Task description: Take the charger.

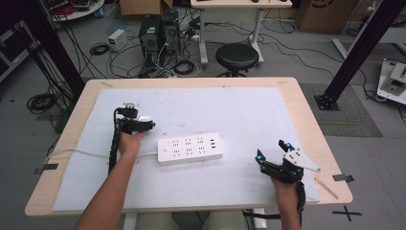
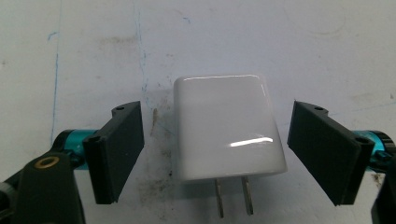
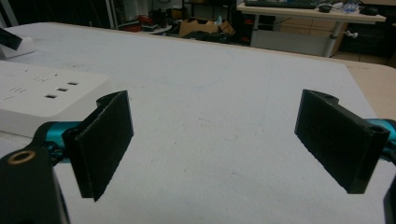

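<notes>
Left tongs released astride white charger (untouched); right tongs released near power strip

No legible text, label or number on any surface.

My table is light wood, nearly all of it under a pale grey mat, wood showing as a border round the mat. Mat is scuffed: dark smudges and thin blue pen lines, clear in the left gripper view. Lying on the mat: white power strip near the middle, long side across the table, sockets up, its white cord running left off the mat and over the table edge. White charger left of the strip, flat on the mat, two prongs pointing toward my camera. Wood strip at the right front corner.
</notes>
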A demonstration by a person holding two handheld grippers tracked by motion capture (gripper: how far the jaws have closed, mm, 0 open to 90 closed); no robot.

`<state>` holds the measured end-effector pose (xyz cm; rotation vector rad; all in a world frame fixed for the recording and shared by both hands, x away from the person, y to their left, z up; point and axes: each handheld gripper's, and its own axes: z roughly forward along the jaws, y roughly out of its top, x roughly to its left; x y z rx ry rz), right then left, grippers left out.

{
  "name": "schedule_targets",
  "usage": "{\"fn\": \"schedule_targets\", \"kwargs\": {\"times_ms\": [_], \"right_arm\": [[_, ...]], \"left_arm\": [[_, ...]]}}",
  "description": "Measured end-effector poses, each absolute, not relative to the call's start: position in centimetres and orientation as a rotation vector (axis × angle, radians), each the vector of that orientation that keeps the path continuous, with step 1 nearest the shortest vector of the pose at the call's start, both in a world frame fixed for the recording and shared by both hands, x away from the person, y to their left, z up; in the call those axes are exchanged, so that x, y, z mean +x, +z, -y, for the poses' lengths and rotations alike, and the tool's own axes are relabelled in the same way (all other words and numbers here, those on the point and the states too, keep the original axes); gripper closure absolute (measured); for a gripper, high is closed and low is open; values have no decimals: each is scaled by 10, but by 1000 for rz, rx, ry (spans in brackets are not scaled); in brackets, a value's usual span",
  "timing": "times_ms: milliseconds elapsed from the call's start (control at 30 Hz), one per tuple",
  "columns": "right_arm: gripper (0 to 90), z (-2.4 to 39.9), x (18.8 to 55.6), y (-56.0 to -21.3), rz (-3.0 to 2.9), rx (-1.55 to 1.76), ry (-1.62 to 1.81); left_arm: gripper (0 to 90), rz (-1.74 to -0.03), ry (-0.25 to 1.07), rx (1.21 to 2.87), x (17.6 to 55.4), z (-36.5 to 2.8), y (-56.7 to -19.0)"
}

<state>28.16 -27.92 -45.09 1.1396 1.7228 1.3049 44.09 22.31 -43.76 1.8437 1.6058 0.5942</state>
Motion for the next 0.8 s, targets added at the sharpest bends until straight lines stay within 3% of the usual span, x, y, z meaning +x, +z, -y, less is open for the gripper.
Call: {"fn": "schedule_targets", "kwargs": {"times_ms": [133, 800], "right_arm": [[117, 279, 282, -451, -1723, 1139, 1304], [117, 280, 282, -451, -1722, 1138, 1304]], "left_arm": [[248, -1618, 589, 1847, 442, -225, -440], [318, -1614, 570, 1845, 442, -228, -441]]}}
